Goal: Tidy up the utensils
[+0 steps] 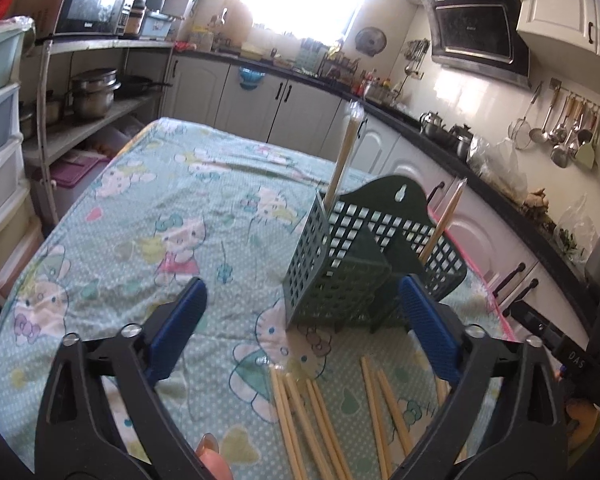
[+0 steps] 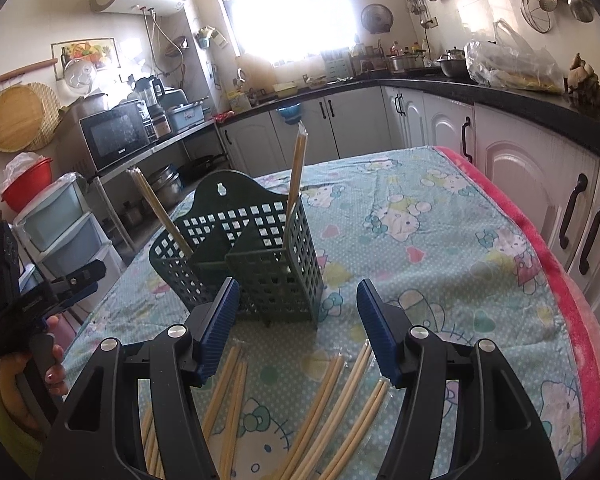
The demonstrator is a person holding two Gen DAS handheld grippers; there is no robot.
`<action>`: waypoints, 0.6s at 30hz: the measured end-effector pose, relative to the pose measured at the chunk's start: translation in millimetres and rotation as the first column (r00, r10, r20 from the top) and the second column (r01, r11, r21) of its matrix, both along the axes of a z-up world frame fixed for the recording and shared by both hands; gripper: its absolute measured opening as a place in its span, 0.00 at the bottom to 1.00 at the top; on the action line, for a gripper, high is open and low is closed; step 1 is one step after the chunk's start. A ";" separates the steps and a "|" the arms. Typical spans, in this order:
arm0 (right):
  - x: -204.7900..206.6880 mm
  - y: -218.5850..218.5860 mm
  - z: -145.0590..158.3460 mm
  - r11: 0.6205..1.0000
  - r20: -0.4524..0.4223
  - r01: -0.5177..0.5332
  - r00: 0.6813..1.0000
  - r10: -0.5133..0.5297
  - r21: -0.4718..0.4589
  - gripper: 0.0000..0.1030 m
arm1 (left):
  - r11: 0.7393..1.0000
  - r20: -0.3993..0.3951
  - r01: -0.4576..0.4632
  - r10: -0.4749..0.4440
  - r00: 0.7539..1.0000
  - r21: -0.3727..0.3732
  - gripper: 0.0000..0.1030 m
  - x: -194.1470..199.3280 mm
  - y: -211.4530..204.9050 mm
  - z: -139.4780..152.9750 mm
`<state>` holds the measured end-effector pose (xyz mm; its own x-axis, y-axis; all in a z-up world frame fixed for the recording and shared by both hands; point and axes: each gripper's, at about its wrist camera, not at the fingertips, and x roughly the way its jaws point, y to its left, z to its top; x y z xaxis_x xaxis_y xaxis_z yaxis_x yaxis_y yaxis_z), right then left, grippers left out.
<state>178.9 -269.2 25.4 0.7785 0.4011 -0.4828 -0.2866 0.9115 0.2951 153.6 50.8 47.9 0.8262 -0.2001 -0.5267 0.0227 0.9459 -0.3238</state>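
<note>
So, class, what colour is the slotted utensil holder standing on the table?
Dark green; the utensil holder shows best in the right wrist view.

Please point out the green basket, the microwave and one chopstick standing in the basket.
green basket [image 2: 276,276], right wrist view, front wall.
microwave [image 2: 116,136], right wrist view, door.
standing chopstick [image 2: 296,172], right wrist view, mid shaft.

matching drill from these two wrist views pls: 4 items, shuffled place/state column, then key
1. utensil holder
2. loose chopsticks
3. wrapped chopsticks
4. left gripper

A. lying flat on the tablecloth
B. open, nothing between the pads
C. dark green, standing on the table
D. upright in a holder compartment

Pairs: 1-C, 2-A, 3-D, 4-B
</note>
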 end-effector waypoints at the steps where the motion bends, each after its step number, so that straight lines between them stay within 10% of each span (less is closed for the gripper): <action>1: -0.4 -0.5 -1.3 1.000 -0.003 -0.001 1.000 0.001 -0.001 0.57 | 1.000 -0.014 0.003 -0.003 1.000 0.004 0.74 0.6 -0.5 -3.2; 18: -5.2 -3.8 -22.4 1.000 -0.065 -0.017 0.998 0.016 -0.018 0.57 | 0.999 -0.239 0.034 -0.025 0.971 0.034 0.41 -4.3 -5.9 -62.5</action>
<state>173.7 -273.0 3.0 0.7388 0.4043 -0.5392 -0.2827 0.9122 0.2968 149.3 44.9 -14.6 0.6700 -0.1987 -0.7153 -0.0225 0.9576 -0.2871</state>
